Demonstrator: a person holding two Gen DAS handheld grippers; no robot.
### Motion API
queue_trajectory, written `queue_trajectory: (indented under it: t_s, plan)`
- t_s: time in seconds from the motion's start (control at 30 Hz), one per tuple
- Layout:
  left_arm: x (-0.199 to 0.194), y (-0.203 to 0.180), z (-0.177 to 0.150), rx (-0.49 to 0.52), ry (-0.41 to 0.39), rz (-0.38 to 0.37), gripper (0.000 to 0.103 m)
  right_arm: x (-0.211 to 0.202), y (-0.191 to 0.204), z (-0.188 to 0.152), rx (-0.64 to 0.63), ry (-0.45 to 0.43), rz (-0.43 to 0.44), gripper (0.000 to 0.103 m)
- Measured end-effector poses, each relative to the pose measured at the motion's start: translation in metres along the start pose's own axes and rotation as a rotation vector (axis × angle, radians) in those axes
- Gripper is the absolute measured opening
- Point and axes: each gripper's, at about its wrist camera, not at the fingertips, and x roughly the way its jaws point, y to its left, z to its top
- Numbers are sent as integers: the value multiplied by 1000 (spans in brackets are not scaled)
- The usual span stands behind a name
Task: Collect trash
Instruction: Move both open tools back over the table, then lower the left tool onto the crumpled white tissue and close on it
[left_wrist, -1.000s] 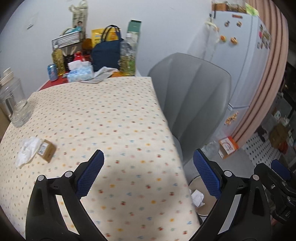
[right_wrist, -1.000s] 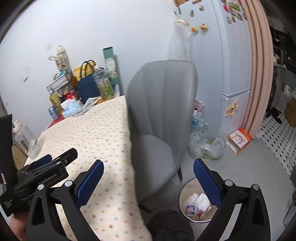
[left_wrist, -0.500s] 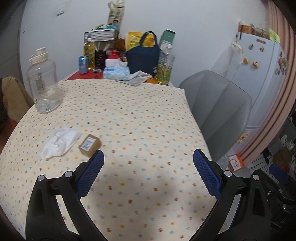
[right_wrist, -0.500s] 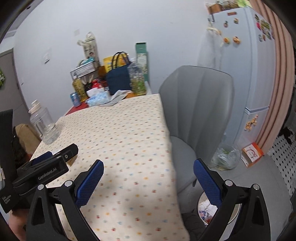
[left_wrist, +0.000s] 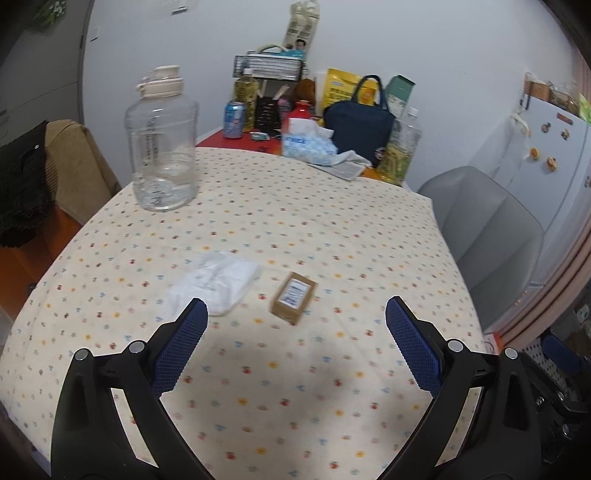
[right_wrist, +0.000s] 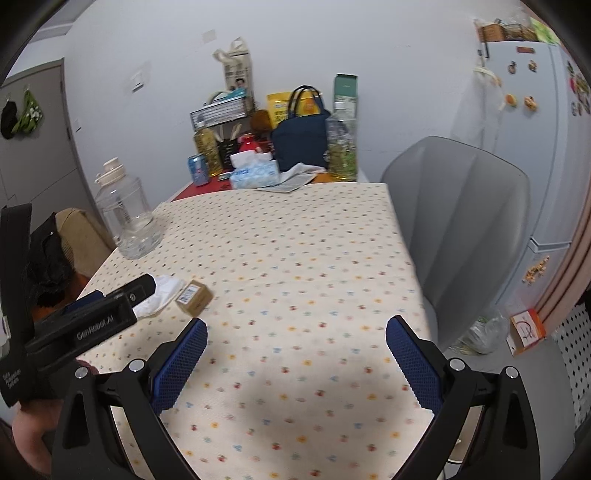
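A crumpled white tissue (left_wrist: 218, 282) and a small brown cardboard box (left_wrist: 294, 297) with a white label lie side by side on the dotted tablecloth (left_wrist: 295, 229). My left gripper (left_wrist: 295, 350) hovers just short of them, open and holding nothing, with the box between and ahead of its blue pads. In the right wrist view the same tissue (right_wrist: 159, 295) and box (right_wrist: 194, 297) lie at the left. My right gripper (right_wrist: 295, 354) is open over the table, to the right of the trash. The left gripper's body (right_wrist: 92, 321) shows there at the left edge.
A large clear jug (left_wrist: 161, 147) stands at the table's far left. Bottles, a can, a tissue box (left_wrist: 308, 146) and a navy bag (left_wrist: 360, 127) crowd the far end. A grey chair (right_wrist: 465, 229) stands to the right, a fridge (right_wrist: 528, 147) behind it.
Both grippers have swung left from the chair and floor bin toward the table. The tissue and box have come from the left edge to the middle of the left wrist view.
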Motion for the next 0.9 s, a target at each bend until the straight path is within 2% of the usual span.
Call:
queue_trajectory:
  t_s: [0.33,0.9]
  plan:
    - [15,46,11,-64,6,83,96,24,25,10,-17,20,39,95]
    - [72,89,4,-114,90,141,96,80,67,13,-59,95,69,95]
